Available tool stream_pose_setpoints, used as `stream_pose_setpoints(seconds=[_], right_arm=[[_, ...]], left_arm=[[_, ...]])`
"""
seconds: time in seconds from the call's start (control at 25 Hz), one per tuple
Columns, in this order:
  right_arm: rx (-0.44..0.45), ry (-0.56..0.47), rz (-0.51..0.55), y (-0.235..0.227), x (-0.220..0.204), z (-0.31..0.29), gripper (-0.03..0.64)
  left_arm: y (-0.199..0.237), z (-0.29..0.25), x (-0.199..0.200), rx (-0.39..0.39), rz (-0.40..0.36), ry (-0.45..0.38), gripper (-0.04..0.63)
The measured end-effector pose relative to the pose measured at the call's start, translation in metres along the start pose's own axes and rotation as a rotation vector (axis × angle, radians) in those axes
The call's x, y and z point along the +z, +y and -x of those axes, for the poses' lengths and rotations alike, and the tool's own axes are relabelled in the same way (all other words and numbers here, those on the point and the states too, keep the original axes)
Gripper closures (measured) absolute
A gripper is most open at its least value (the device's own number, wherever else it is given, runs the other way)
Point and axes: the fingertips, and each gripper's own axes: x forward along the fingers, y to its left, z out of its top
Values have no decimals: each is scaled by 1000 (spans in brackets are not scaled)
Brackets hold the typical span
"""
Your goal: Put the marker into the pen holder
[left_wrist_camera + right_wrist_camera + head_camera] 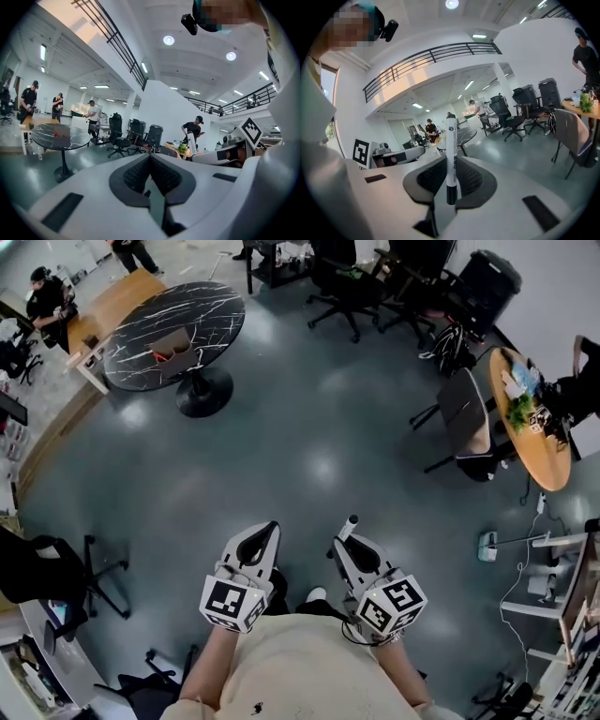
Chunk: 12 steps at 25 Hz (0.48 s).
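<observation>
A white marker [451, 154] with black ends stands upright between the pads of my right gripper [451, 180], which is shut on it. From the head view, the marker [348, 527] pokes out past the right gripper [341, 546], held close in front of the person's body above the grey floor. My left gripper [268, 530] sits beside it, also near the body. Its dark pads [136, 176] are pressed together with nothing between them. I see no pen holder that I can tell for sure; a small box-like object [174, 350] with something red stands on the far round table.
A round black marble table [208, 307] on a pedestal stands far ahead to the left. Office chairs [352, 282] line the back. A grey chair [469, 418] and a round wooden table [536, 451] are at the right. A black chair [52, 573] is close on the left.
</observation>
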Motion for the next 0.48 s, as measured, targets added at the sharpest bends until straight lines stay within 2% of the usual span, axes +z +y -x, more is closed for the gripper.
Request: stream_pose_setpoints(seconds=[0.28, 0.48], right_arm=[[44, 25, 42, 36, 38, -88, 545], [76, 43, 72, 60, 51, -136, 545]], left_arm=[[104, 18, 36, 73, -4, -40, 588], [157, 30, 45, 129, 34, -74, 588]])
